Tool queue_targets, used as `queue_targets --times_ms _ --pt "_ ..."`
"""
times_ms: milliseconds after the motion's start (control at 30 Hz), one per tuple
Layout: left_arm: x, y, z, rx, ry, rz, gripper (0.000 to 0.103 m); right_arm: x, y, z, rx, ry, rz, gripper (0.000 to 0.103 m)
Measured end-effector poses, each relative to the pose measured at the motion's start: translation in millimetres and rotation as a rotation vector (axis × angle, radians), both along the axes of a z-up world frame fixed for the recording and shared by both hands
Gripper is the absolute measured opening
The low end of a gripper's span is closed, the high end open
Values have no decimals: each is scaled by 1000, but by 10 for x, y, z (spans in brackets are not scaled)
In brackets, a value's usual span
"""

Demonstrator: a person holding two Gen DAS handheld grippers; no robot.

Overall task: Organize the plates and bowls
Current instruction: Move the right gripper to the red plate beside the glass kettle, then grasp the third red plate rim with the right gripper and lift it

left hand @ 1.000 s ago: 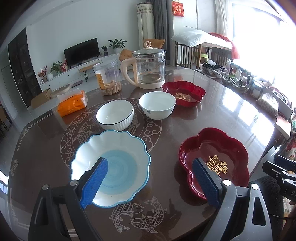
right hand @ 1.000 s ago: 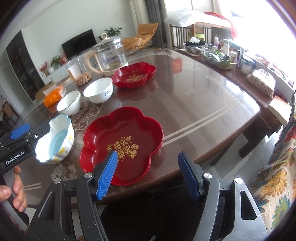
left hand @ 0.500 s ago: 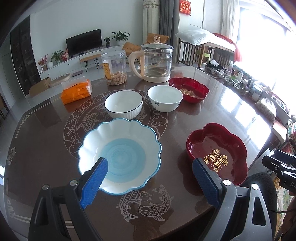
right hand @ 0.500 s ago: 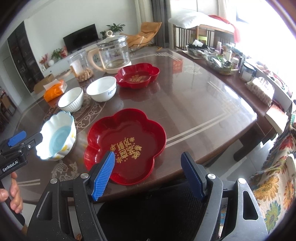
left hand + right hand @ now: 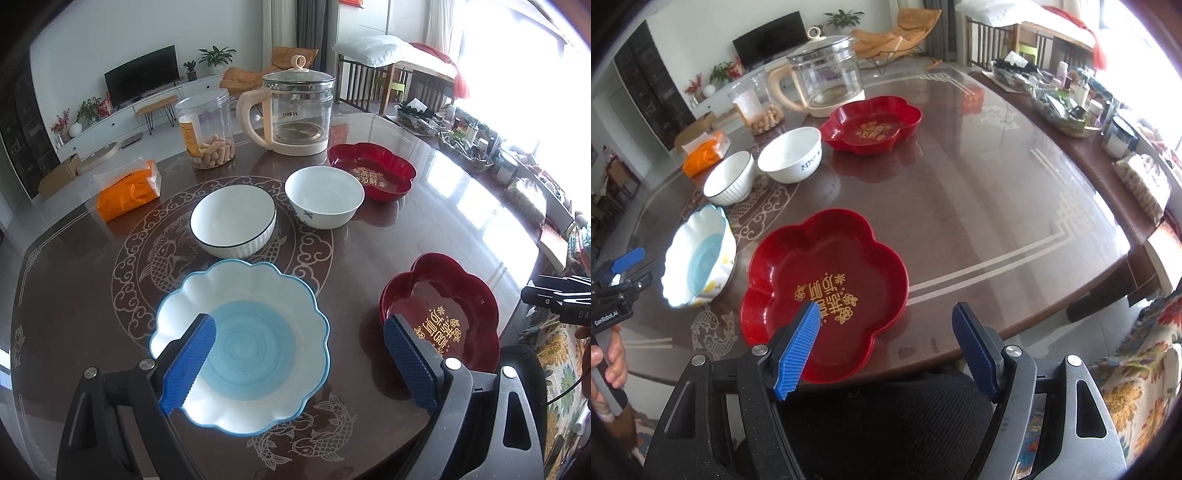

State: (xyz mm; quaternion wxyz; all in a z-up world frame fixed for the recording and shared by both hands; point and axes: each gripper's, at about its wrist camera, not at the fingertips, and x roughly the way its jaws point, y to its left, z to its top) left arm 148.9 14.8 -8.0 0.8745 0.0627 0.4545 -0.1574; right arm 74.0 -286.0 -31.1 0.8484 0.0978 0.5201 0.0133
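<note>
Both hand-held grippers gape over table (apparently nothing held).

The left gripper hangs over the dark brown patterned table, blue pads wide apart with nothing between them; under its left pad sits the scalloped white bowl with a pale blue centre; by the right pad, the near red flower-shaped plate with gold lettering; beyond, a ribbed white bowl with a dark rim just beside a plain white bowl; a second red flower-shaped plate behind that; further back, a glass kettle with a cream handle, a clear plastic jar, an orange tissue pack; the right gripper's black tip peeks in at the right edge.
</note>
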Motion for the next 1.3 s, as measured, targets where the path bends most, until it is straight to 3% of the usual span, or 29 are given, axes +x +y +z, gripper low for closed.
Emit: queue_targets --times_ms 233,467,600,733,967,1133,1167,1233,1300 --pt "879 -351 50 6 76 -37 92 563 -497 -148 160 98 -76 77" --pt "1954 -836 14 14 91 -11 92 1286 -779 47 48 31 -92 77" --pt "2563 -1140 -187 33 133 22 92 1804 -923 39 109 -13 -85 77" --pt "3007 -1392 -465 52 218 36 89 2326 -1039 -212 206 49 -111 77" --pt "3431 -1575 -811 37 296 85 64 2685 -1109 -623 469 145 -210 76" --pt "3549 -1590 -1051 0 368 129 44 2751 -925 -783 466 194 -215 74" --pt "3558 -1595 -1084 -9 377 132 38 2758 -872 -808 467 201 -202 71" --pt "3566 -1610 -1121 -29 385 131 32 2771 -777 -851 458 215 -175 49" --pt "3568 -1634 -1127 -56 387 122 20 2793 -696 -881 440 221 -157 39"
